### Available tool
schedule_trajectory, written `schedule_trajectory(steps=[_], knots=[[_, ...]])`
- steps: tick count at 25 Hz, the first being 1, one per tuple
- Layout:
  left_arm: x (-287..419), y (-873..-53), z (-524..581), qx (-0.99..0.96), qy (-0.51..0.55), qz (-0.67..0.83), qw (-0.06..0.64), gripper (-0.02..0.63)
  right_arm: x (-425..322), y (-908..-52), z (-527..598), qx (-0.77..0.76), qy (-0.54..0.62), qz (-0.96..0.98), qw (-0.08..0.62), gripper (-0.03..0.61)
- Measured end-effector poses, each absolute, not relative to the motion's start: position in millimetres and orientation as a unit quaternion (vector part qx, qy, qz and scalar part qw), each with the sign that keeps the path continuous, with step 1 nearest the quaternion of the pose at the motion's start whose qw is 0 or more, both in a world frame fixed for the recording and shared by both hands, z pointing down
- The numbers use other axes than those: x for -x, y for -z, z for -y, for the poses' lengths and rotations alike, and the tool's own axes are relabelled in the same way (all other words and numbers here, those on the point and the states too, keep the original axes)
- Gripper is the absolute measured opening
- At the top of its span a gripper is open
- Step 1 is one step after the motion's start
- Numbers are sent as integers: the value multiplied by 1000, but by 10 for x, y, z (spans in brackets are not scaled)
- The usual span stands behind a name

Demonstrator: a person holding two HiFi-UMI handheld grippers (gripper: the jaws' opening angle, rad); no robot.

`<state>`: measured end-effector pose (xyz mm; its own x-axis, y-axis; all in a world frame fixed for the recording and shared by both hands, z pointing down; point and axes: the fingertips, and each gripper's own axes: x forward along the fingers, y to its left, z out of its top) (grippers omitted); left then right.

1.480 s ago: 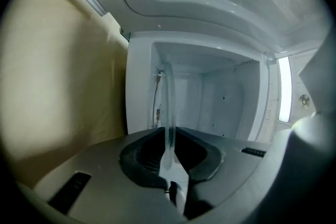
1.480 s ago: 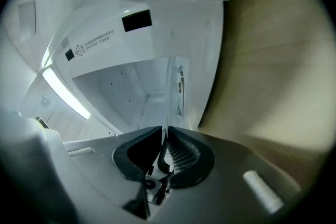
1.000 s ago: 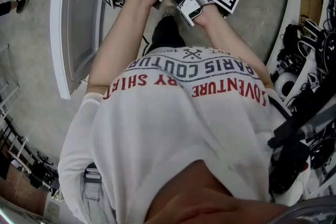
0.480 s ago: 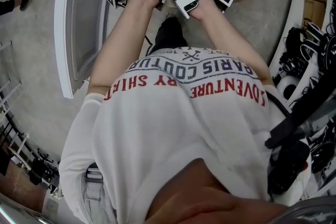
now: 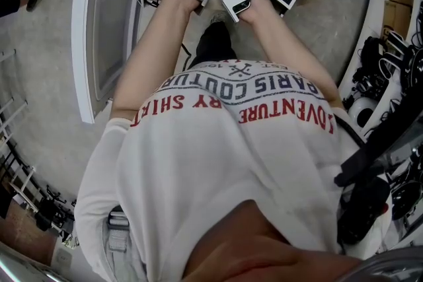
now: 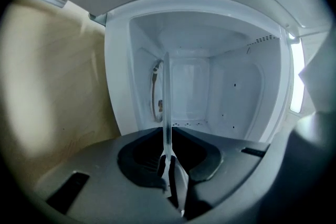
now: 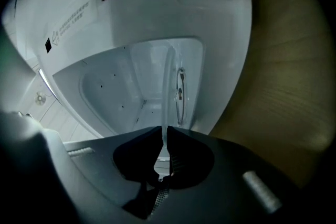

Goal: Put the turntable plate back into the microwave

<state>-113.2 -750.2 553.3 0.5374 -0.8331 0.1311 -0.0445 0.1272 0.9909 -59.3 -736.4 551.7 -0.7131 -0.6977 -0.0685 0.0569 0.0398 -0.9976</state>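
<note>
Mid-carry, at the insertion step. Gripping the glass turntable plate (image 6: pixel 167 97) edge-on: pinched at the rim in the left gripper (image 6: pixel 169 165), and at another part of the rim in the right gripper (image 7: pixel 161 160), both closed down narrow on the thin glass. Held just in front of the open microwave cavity (image 6: pixel 215 86), door (image 5: pixel 99 23) swung wide at the left, not yet inside. Next, probably: ease forward through the opening, centre over the cavity floor, lower gently, only then release. Floor coupling not made out from here.

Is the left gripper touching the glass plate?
Touching. The left gripper view shows the left gripper clamped on the glass plate, its jaws pressing both faces.
</note>
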Motion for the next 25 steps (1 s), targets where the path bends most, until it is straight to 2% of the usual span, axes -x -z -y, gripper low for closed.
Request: schedule_trajectory(steps=[11, 14, 25], knots=[[1160, -5627, 7179, -599, 298, 388, 634, 34, 561, -5589, 7354, 265, 656, -645, 287, 26], [1132, -5704, 7183, -591, 295, 395, 639, 0, 546, -5610, 7344, 272, 658, -643, 281, 26], [1201, -5769, 7191, -575, 298, 397, 651, -2, 558, -5603, 7222, 258, 674, -636, 272, 28]])
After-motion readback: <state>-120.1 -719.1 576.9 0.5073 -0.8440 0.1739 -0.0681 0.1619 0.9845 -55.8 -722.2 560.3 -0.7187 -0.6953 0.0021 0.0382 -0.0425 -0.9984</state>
